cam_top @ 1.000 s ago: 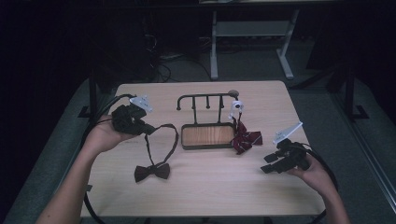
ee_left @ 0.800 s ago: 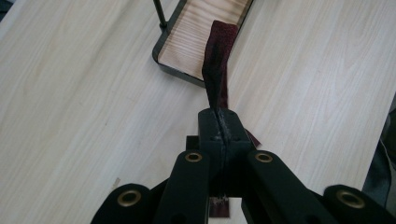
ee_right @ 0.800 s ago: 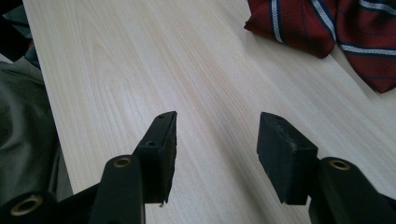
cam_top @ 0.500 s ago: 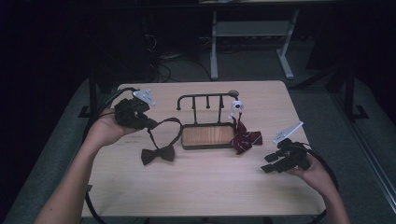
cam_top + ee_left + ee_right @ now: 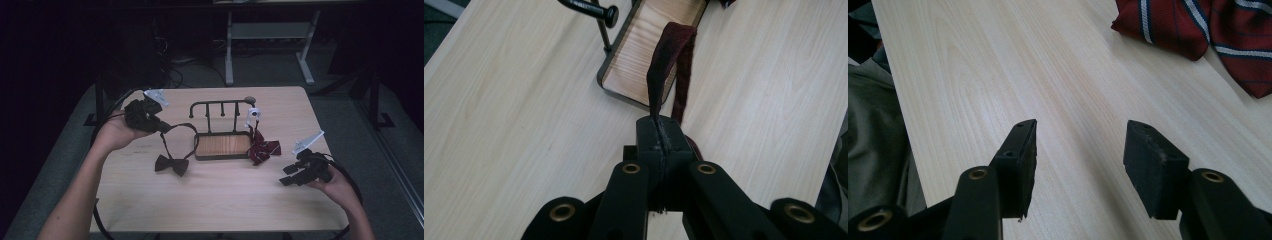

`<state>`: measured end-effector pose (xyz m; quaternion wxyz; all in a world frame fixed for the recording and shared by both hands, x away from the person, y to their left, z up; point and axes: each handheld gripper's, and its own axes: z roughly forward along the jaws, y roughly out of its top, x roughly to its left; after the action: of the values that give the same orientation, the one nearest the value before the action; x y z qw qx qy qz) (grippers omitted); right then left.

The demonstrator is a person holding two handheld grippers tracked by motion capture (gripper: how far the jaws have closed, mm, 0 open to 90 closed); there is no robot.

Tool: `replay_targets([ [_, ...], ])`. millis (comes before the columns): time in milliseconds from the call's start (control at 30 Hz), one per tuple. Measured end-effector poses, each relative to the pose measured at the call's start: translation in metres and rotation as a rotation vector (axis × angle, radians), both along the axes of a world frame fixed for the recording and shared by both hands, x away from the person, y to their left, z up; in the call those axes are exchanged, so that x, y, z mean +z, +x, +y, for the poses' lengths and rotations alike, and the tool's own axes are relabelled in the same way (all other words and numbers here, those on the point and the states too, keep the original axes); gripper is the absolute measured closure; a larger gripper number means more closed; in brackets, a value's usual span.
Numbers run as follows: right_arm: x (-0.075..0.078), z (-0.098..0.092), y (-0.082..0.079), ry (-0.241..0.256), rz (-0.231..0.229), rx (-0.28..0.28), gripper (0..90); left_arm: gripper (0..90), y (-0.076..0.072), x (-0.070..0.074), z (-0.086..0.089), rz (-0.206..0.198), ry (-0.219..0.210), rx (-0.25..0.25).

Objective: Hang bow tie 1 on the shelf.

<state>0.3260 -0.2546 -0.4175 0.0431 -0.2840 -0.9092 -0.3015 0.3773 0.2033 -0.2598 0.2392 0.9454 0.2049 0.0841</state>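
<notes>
Dark bow tie (image 5: 171, 165), strap lifted

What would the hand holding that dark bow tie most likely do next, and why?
Probably lift the strap toward the rack's pegs. The left gripper is shut on the strap of the dark bow tie, whose bow lies on the table, beside the rack.

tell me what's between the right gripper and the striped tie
Bare tabletop: in the right gripper view, the open right gripper faces the striped tie across plain wood.
</notes>
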Motion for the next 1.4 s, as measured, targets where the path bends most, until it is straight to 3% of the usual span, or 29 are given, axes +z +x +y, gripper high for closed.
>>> replay_targets([
  [333, 0.0, -0.001, -0.001, 0.001, -0.004, 0.001, 47.1, 90.0, 0.015, 0.008, -0.011, -0.002, 0.0, 0.023],
  [900, 0.002, -0.001, -0.002, 0.006, -0.012, 0.005, 47.2, 89.9, 0.039, 0.007, -0.009, 0.019, 0.0, 0.09],
  [1067, 0.002, -0.002, -0.003, 0.008, -0.012, 0.001, 47.2, 89.9, 0.046, 0.003, -0.015, 0.03, 0.035, 0.101],
  [1400, 0.003, -0.004, -0.004, 0.008, -0.015, 0.001, 47.2, 89.6, 0.055, -0.005, -0.019, 0.044, 0.05, 0.123],
])
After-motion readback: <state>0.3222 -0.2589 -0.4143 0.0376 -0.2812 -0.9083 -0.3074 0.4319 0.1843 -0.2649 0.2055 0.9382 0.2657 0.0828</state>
